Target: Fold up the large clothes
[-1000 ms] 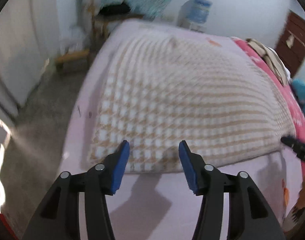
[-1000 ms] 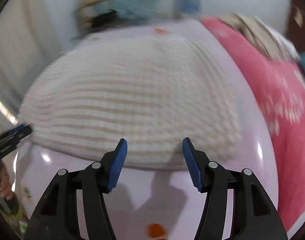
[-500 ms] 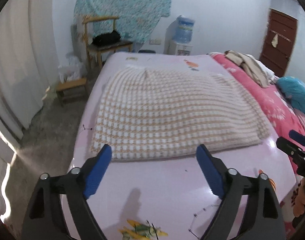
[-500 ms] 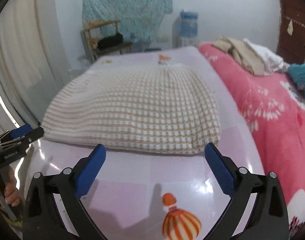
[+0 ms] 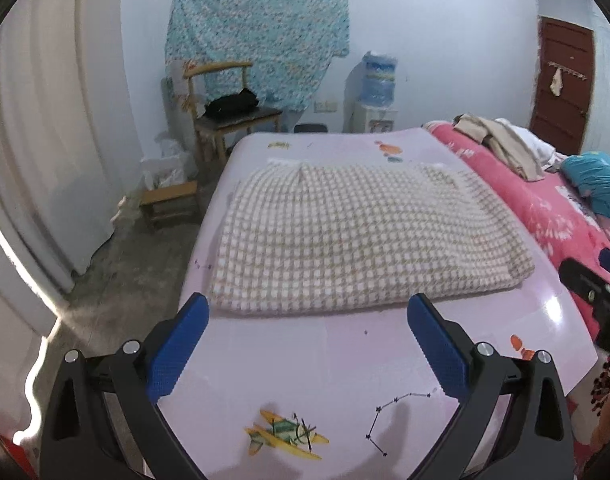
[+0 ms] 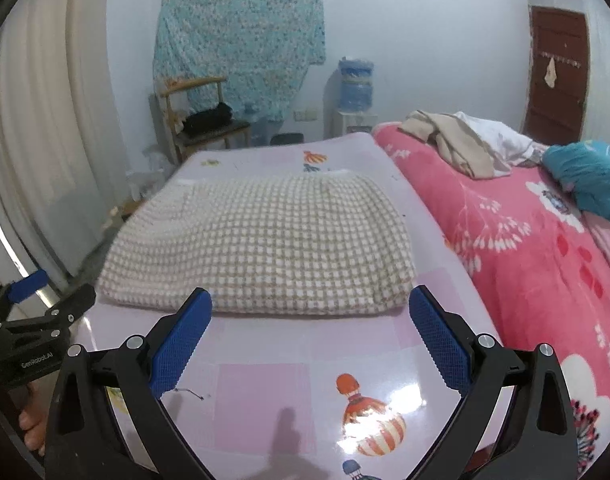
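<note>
Pink mat [image 5: 345, 360] is carrying the checked knit garment [image 5: 361, 236], lying folded across the mat's middle, fold edge toward near edge. Left gripper [image 5: 307, 344] is opening wide, nothing btwn jaws; right gripper [image 6: 311, 338] is hanging fully spread, empty. Rec.: for next fold, grip near corners evenly, both sides level.

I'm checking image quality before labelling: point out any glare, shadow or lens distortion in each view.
Left wrist view: sharp, fisheye bends the curtain, dark corners, faint shadow on the pink sheet. Right wrist view: sharp, bright glare on the balloon print, same edge bending.
</note>
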A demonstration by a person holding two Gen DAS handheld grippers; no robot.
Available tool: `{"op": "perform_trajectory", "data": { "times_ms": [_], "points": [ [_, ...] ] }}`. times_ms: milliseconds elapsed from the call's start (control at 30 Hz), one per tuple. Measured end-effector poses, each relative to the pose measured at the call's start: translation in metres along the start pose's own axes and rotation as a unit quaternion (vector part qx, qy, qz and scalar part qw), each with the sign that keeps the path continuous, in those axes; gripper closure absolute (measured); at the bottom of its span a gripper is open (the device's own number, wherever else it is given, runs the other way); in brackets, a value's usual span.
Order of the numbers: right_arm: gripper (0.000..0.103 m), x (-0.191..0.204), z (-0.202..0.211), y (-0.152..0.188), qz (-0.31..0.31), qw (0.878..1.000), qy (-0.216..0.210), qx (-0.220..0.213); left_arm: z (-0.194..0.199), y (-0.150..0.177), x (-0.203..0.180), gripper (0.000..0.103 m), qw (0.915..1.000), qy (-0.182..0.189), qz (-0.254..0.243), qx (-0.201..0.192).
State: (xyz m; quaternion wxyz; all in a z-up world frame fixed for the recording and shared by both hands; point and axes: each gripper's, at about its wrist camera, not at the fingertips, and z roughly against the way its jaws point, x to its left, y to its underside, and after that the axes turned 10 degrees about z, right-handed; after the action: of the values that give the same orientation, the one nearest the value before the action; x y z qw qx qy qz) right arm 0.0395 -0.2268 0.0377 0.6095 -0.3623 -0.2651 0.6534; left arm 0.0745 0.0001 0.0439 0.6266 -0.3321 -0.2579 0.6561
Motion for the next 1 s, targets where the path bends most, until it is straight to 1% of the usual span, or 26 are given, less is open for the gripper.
{"op": "perform_trajectory", "data": {
  "times_ms": [33,100,133,167,200,300,433,533,733,1000],
  "points": [
    [0.008,0.004,-0.002,0.001,0.007,1.000,0.002,0.006,-0.002,0.002,-0.001,0.005,0.9999,-0.014,0.002,0.004],
    [0.008,0.009,-0.004,0.002,0.017,1.000,0.002,0.010,-0.004,0.005,-0.002,0.005,0.9996,-0.027,0.002,0.008],
    [0.008,0.012,-0.007,0.002,0.020,1.000,0.000,0.014,-0.007,0.006,-0.003,0.005,0.9993,-0.033,0.002,0.018],
    [0.008,0.013,-0.008,0.002,0.022,1.000,0.000,0.018,-0.010,0.007,-0.003,0.005,0.9992,-0.032,0.001,0.026],
    [0.008,0.015,-0.011,0.002,0.023,0.999,0.002,0.024,-0.015,0.008,-0.004,0.005,0.9988,-0.026,0.001,0.042],
    [0.008,0.018,-0.022,0.004,0.023,0.999,0.000,0.043,-0.023,0.011,-0.003,0.005,0.9972,-0.020,0.014,0.071],
    [0.008,0.017,-0.036,0.009,0.011,0.997,-0.017,0.074,-0.034,0.015,-0.003,0.005,0.9940,-0.031,0.027,0.101],
    [0.008,0.016,-0.041,0.012,0.010,0.996,-0.021,0.084,-0.037,0.017,-0.005,0.005,0.9933,-0.048,0.023,0.103],
    [0.008,0.014,-0.043,0.014,0.011,0.995,-0.032,0.096,-0.044,0.019,-0.007,0.005,0.9909,-0.049,0.018,0.124],
    [0.008,0.012,-0.046,0.017,0.014,0.994,-0.022,0.106,-0.048,0.019,-0.010,0.005,0.9896,-0.049,0.015,0.135]
  ]
}}
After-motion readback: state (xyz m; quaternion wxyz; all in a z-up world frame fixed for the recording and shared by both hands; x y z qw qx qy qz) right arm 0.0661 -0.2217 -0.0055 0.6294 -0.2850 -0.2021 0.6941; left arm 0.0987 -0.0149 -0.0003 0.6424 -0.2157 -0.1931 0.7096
